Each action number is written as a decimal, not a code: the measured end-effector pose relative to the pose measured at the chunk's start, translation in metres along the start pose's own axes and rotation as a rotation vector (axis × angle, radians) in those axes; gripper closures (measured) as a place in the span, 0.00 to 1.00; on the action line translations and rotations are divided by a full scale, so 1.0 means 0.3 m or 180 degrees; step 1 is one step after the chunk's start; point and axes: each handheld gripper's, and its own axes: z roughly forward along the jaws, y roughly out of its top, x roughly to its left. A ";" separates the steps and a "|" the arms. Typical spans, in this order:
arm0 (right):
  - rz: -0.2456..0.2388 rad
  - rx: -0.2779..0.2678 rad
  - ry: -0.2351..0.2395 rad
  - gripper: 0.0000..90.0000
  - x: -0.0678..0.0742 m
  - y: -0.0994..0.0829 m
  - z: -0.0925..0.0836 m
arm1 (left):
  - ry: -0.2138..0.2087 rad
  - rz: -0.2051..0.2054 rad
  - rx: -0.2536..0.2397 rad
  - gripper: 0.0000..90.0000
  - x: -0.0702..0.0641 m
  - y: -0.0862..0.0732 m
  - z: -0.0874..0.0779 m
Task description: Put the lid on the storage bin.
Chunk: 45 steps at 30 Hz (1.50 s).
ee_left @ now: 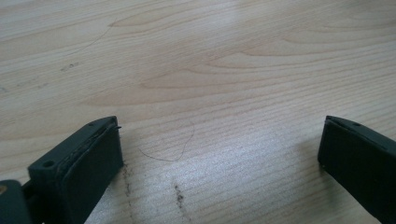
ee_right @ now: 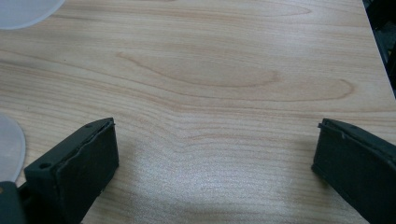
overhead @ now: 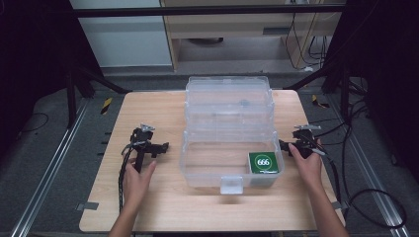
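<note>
A clear plastic storage box with its lid swung back is seen at the middle of the wooden table, between the two grippers. A green card box marked 666 is lodged in the near corner of the box on the side of the right gripper, just beside it across the clear wall; the left gripper is well apart from it. Both grippers are held with jaws spread wide and nothing between them, bare wood grain being shown ahead of each. The right hand is judged the nearer for any reach, the card box's long side running roughly across the table. Around the table, dark curtains, floor rails and loose cables are visible.
</note>
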 end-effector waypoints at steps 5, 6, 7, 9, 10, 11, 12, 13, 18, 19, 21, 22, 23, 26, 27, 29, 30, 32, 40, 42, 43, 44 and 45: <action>0.0014 0.0000 0.0002 0.00 0.004 0.003 0.004 | 0.0012 -0.0009 -0.0001 0.00 -0.002 0.000 0.000; -0.0015 0.0000 0.0009 0.00 0.001 0.005 0.005 | 0.0015 -0.0010 0.0000 0.00 -0.002 0.000 0.000; -0.0031 -0.0005 0.0025 0.00 0.000 0.005 0.005 | 0.0033 -0.0031 -0.0001 0.00 -0.005 0.001 0.001; -0.0108 -0.0002 0.0092 0.01 -0.003 0.005 0.005 | 0.0096 -0.0096 -0.0001 0.00 -0.010 0.006 0.006; -0.0136 0.0019 0.0121 0.03 -0.001 0.006 0.003 | 0.0101 -0.0094 0.0000 0.00 -0.010 0.006 0.006; -0.0214 0.0018 0.0151 0.09 0.000 0.009 -0.004 | 0.0095 -0.0089 0.0001 0.00 -0.010 0.006 0.005; -0.0308 -0.0015 0.0116 0.12 0.001 0.012 -0.016 | 0.0077 -0.0074 0.0003 0.00 -0.008 0.005 0.004; -0.0379 -0.0052 0.0084 0.10 0.002 0.015 -0.028 | 0.0035 -0.0028 -0.0001 0.00 -0.003 0.002 0.002; -0.0755 -0.0039 0.0107 0.11 -0.008 0.057 -0.152 | -0.0039 0.0056 0.0125 0.08 0.010 0.007 -0.056; -0.0848 -0.0023 0.0117 0.11 -0.010 0.072 -0.184 | -0.0105 0.0102 0.0100 0.07 0.005 0.014 -0.091; -0.1094 0.0015 0.0142 0.11 -0.011 0.115 -0.263 | -0.0148 0.0331 0.0065 0.06 -0.018 0.033 -0.163; -0.1197 0.0007 0.0141 0.12 -0.007 0.136 -0.300 | -0.0154 0.0448 0.0026 0.06 -0.036 0.043 -0.204; -0.1270 -0.0017 0.0178 0.13 -0.001 0.156 -0.336 | -0.0175 0.0539 -0.0031 0.06 -0.056 0.055 -0.246; -0.1547 -0.0060 0.0224 0.16 0.033 0.218 -0.431 | -0.0314 0.0841 -0.0128 0.06 -0.130 0.093 -0.372; -0.1646 -0.0073 0.0285 0.17 0.054 0.247 -0.470 | -0.0324 0.0999 -0.0122 0.05 -0.159 0.106 -0.412; -0.1775 -0.0099 0.0412 0.20 0.082 0.288 -0.515 | -0.0370 0.1254 -0.0159 0.04 -0.210 0.125 -0.477; -0.1822 -0.0107 0.0470 0.21 0.098 0.311 -0.535 | -0.0432 0.1385 -0.0185 0.04 -0.247 0.137 -0.516; -0.1995 -0.0121 0.0576 0.24 0.131 0.361 -0.568 | -0.0520 0.1502 -0.0256 0.04 -0.302 0.148 -0.557; -0.2489 -0.0130 0.0798 0.49 0.240 0.497 -0.608 | -0.0974 0.2108 -0.0091 0.06 -0.489 0.171 -0.594; -0.2552 -0.0130 0.0851 0.54 0.261 0.520 -0.611 | -0.1044 0.2088 -0.0066 0.06 -0.512 0.177 -0.578; -0.2612 -0.0111 0.0870 0.58 0.277 0.534 -0.613 | -0.1061 0.2095 -0.0060 0.06 -0.519 0.180 -0.572; -0.2664 -0.0107 0.0879 0.60 0.288 0.541 -0.613 | -0.1097 0.2106 -0.0026 0.07 -0.530 0.184 -0.564; -0.2747 -0.0101 0.0884 0.62 0.306 0.552 -0.611 | -0.1117 0.2120 -0.0029 0.07 -0.538 0.187 -0.560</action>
